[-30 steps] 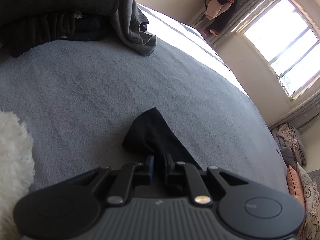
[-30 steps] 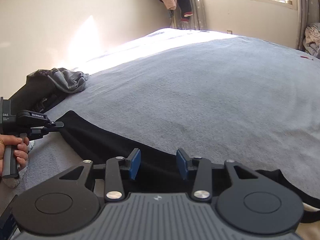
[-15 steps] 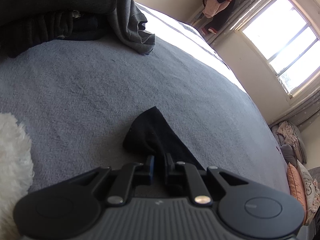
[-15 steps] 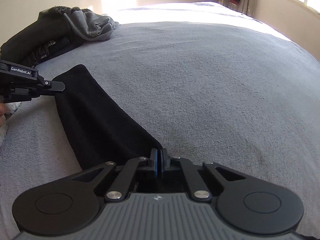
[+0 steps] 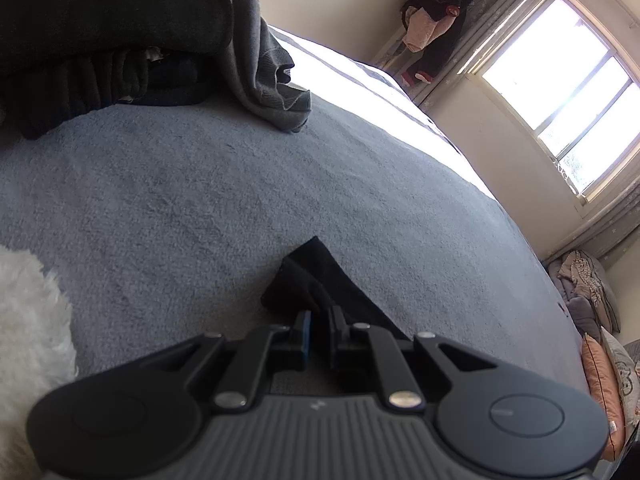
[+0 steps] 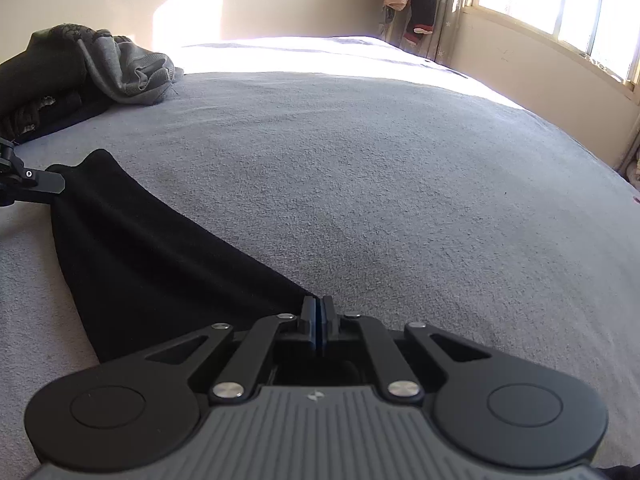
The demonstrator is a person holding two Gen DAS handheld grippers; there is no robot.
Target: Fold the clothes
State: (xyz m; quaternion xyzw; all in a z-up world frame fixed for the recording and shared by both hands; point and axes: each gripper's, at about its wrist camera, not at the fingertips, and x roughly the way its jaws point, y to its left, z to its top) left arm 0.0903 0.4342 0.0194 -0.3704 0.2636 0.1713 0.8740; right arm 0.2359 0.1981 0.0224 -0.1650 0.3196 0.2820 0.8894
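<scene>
A black garment point(image 6: 140, 248) lies stretched in a long band across the grey bedspread point(image 6: 400, 180). My right gripper point(image 6: 318, 320) is shut, and the band's near end runs in between its pads. At the far left my left gripper point(image 6: 40, 182) pinches the other end. In the left wrist view, my left gripper point(image 5: 320, 320) is shut on a peaked corner of the black garment point(image 5: 316, 276), which rises just past the fingertips over the bedspread point(image 5: 160, 200).
A pile of dark clothes point(image 5: 120, 40) with a grey garment point(image 5: 272, 92) draped over it sits at the bed's far left. Something white and fluffy point(image 5: 28, 320) lies beside my left gripper. Pillows point(image 5: 600, 380) and a window point(image 5: 560, 80) are on the right.
My right gripper moved down to the garment's edge and went from open to shut on it. The left gripper kept still, holding its corner.
</scene>
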